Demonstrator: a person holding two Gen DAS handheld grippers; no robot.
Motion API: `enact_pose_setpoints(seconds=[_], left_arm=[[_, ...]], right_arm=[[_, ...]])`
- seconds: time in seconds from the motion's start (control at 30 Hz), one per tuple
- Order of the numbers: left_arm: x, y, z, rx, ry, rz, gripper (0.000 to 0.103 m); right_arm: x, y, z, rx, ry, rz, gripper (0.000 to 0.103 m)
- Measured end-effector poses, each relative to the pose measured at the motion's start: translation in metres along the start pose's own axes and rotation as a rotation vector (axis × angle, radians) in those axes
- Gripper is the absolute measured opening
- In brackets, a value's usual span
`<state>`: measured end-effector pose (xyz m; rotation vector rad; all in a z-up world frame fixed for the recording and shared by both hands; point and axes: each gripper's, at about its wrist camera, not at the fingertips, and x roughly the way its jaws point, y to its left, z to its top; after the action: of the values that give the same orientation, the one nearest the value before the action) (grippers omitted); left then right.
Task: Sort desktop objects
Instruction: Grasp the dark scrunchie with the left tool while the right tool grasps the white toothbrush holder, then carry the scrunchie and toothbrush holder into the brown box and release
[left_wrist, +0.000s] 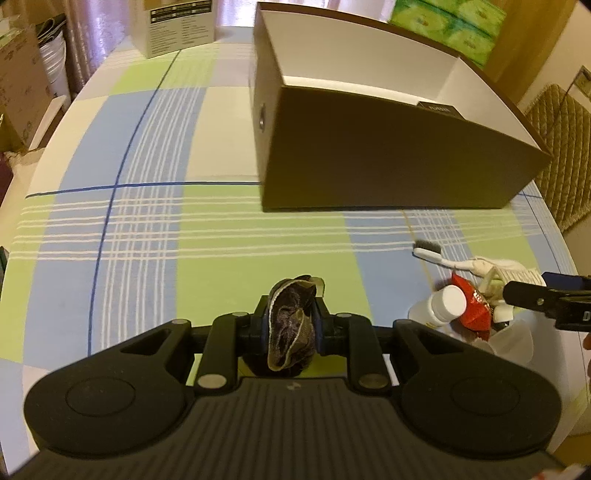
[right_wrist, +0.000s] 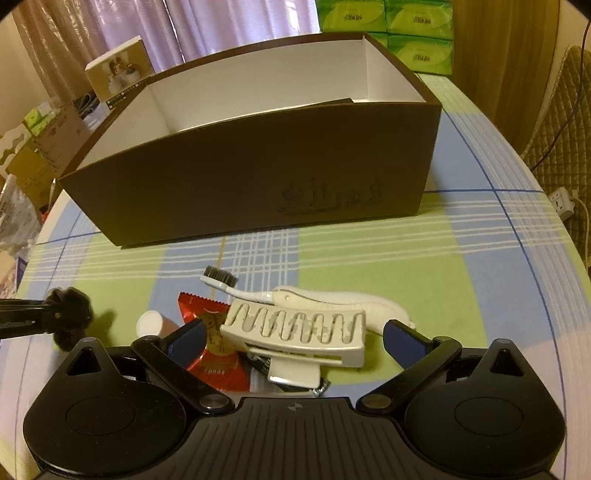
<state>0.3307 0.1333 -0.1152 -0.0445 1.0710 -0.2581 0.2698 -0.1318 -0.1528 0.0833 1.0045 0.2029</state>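
Meanwhile, short of the brown box (left_wrist: 388, 155): left gripper (left_wrist: 291, 325) pinching a limp dark scrunchie (left_wrist: 291, 328), liable to slip mid-carry; right gripper (right_wrist: 293, 338) spread wide over a white hair claw (right_wrist: 295, 332), risking snags on the cluttered surface (right_wrist: 461, 266).

White bottle (right_wrist: 149, 322) mostly hidden behind red packet (right_wrist: 212, 343)

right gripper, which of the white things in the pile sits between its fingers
The white hair claw clip, ribbed with wavy slots, lies between the open right gripper fingers. The toothbrush lies beyond; the white-capped bottle sits left.
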Motion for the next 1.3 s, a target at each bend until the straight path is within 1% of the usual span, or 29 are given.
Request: enact_pose_setpoints(seconds=[0.13, 0.3, 0.43, 0.63, 0.73, 0.93, 1.03, 1.2, 1.3], left_arm=[[0.002, 0.001, -0.001, -0.012, 0.006, -0.003, 0.018], [0.002, -0.001, -0.003, -0.008, 0.012, -0.011, 0.018], [-0.004, -0.003, -0.002, -0.001, 0.0, -0.02, 0.018], [-0.018, -0.008, 0.006, 0.015, -0.037, -0.033, 0.018], [-0.028, -0.012, 0.012, 0.02, -0.068, -0.051, 0.018], [-0.049, -0.022, 0.033, 0.048, -0.143, -0.085, 0.018], [-0.055, -0.029, 0.05, 0.069, -0.18, -0.102, 0.018], [-0.058, -0.04, 0.082, 0.103, -0.237, -0.116, 0.018], [-0.053, -0.045, 0.102, 0.117, -0.253, -0.113, 0.018]], right_arm=[[0.01, 0.001, -0.001, 0.0, 0.001, -0.026, 0.086], [0.006, 0.002, -0.004, -0.047, -0.015, -0.047, 0.085], [-0.01, -0.003, -0.003, -0.051, -0.044, -0.032, 0.085], [-0.036, -0.011, 0.008, -0.029, -0.096, -0.008, 0.085], [-0.046, -0.011, 0.016, -0.029, -0.13, 0.006, 0.085], [-0.06, -0.007, 0.037, -0.063, -0.199, 0.039, 0.085], [-0.063, -0.003, 0.052, -0.087, -0.234, 0.057, 0.085], [-0.059, 0.003, 0.084, -0.108, -0.284, 0.09, 0.085], [-0.052, 0.006, 0.105, -0.121, -0.306, 0.098, 0.085]])
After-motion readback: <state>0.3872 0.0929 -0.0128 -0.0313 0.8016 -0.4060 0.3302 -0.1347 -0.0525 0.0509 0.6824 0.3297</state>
